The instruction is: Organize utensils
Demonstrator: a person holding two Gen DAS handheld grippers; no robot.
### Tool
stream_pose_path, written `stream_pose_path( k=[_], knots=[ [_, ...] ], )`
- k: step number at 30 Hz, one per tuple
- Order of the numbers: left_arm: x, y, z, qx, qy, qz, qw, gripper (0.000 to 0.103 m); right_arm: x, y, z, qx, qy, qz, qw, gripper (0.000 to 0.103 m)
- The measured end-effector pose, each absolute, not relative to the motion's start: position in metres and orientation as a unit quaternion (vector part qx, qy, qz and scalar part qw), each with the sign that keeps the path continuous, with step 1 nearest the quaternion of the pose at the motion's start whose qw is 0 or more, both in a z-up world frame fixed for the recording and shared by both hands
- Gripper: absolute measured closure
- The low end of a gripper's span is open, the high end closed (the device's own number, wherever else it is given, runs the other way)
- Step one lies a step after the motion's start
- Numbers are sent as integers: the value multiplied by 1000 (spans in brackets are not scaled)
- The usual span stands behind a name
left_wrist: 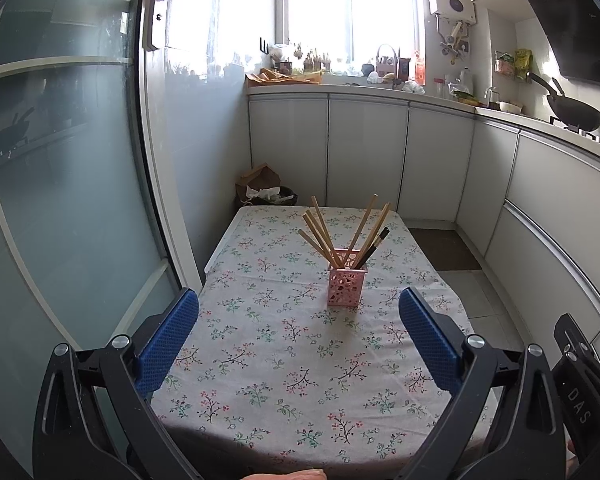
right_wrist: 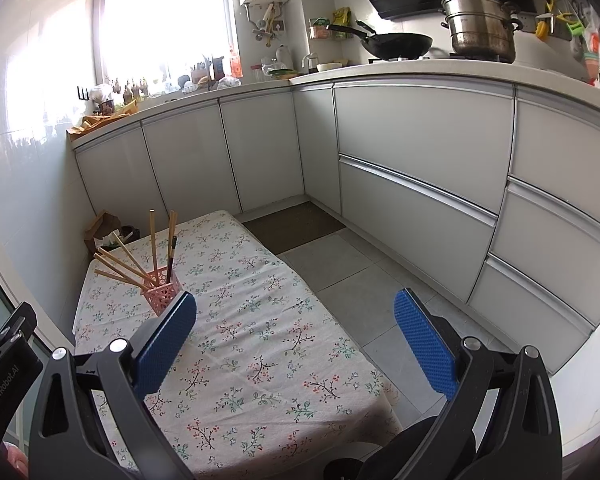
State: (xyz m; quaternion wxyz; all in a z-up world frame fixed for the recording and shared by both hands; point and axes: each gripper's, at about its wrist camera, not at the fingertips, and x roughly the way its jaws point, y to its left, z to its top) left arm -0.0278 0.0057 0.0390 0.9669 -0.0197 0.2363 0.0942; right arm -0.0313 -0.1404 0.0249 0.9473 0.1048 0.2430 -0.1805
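Your task's thing, the small pink square plastic holder with cut-out walls (left_wrist: 347, 282), stands upright near the middle of the bench (left_wrist: 260, 360), towards its far end. In it stand the pale wooden chopsticks (left_wrist: 320, 232), thin and straight, with one dark chopstick (left_wrist: 374, 246) among them. They lean outward in a fan, most likely because the holder is wide and short, so each stick tips until it rests on the rim. No utensil lies loose on the floral cotton cloth (left_wrist: 284, 384) that covers the bench, so the sorting looks finished or close to it.

Your left gripper (left_wrist: 299, 340) hangs above the near half of the bench, pointed at the holder but well short of it. Its jaws are spread wide with nothing between the blue ribbed pads (left_wrist: 168, 344).

Your right gripper (right_wrist: 295, 342) sits over the bench's right edge, also gaping wide and carrying nothing. In its view the holder shows just past the left pad, apart from it.
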Motion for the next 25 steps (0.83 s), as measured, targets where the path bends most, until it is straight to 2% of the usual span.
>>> stream_pose_path(
  k=[9,16,19,25],
  knots=[
    [-30,7,36,-20,227,89,970,7,-31,-141,22,104,245,-177,947,6],
    [-33,8,38,-26,212,86,973,12,-32,-147,22,104,246,-175,948,6],
    [-30,9,39,-26,219,86,972,7,-33,-147,22,104,243,-175,948,6],
    [-31,10,39,-31,226,91,969,7,-34,-147,25,104,238,-173,950,6]
  ],
)
